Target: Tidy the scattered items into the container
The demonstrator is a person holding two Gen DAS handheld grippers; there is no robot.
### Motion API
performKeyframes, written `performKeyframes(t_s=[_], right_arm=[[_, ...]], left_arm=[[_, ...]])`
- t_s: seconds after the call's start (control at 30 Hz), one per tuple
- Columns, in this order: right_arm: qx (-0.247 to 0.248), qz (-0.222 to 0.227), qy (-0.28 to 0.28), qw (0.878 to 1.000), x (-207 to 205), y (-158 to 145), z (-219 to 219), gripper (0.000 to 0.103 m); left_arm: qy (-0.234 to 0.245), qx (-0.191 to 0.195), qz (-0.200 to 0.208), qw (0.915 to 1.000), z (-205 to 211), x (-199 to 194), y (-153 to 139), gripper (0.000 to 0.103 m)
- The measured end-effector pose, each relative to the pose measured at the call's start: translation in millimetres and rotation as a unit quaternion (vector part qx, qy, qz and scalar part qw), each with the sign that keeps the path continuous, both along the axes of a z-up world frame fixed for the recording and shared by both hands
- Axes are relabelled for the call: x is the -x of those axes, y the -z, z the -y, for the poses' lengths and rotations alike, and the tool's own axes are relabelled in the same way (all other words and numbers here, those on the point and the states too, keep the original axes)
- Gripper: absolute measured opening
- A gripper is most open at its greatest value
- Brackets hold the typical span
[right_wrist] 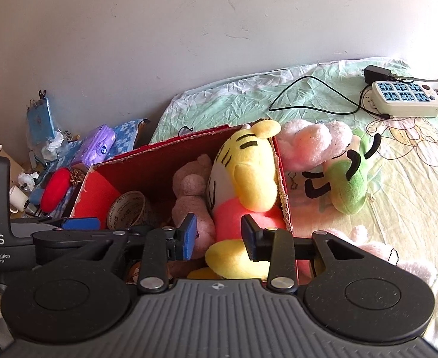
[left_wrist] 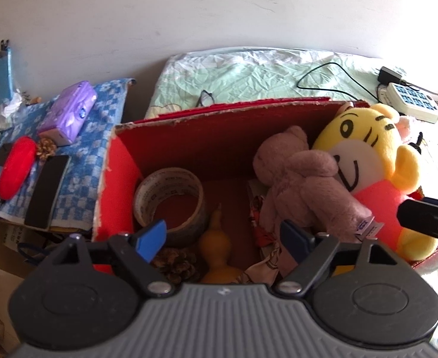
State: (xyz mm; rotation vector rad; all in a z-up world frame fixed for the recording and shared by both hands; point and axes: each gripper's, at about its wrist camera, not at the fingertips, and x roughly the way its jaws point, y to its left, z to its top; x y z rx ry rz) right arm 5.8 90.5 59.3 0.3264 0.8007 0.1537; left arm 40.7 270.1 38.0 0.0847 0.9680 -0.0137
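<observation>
A red cardboard box stands on the bed. Inside it are a tape roll, a yellow gourd, a pinecone, a brown teddy bear and a yellow tiger plush. My left gripper hangs open over the box with nothing gripped. My right gripper is shut on the tiger plush's pink lower body at the box's right wall. On the sheet outside the box lie a pink plush and a green plush.
A power strip with a black cable lies at the bed's far right. Left of the box a blue checked cloth holds a purple tissue pack, a red case and a dark phone. Another pale pink plush lies near my right gripper.
</observation>
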Motion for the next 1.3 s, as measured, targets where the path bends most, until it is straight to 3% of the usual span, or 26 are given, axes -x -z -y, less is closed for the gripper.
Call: performKeyframes(t_s=[0.27,0.4,0.7,0.83,1.1,1.3], right_arm=[[0.002,0.017,-0.026,1.0,8.3,-8.1,18.2,0.037],[0.001,0.023,-0.038,0.999,14.0,-13.2,40.3,0.037],[0.012,0.016,-0.033,0.999,29.6,-9.5,108.9,0.037],[0.006,-0.009,-0.026,1.0,33.8,7.2,137.1,0.037],[-0.029,-0.049,-0.007,0.998,44.2,38.4,182.2,0.037],[-0.058,-0.074,0.011,0.996,38.0,56.3,208.6,0.037]], left_arm=[[-0.035,0.001,0.037,0.9987,-3.5,18.7,-24.0,0.088],[-0.031,0.016,0.052,0.9981,8.6,33.6,-39.0,0.079],[0.04,0.073,0.085,0.9928,72.5,76.0,-65.8,0.077],[0.085,0.089,0.076,0.9894,108.1,89.8,-60.3,0.069],[0.171,0.054,0.038,0.9831,176.9,116.4,-17.9,0.069],[0.187,0.056,0.019,0.9805,200.2,105.0,-3.1,0.069]])
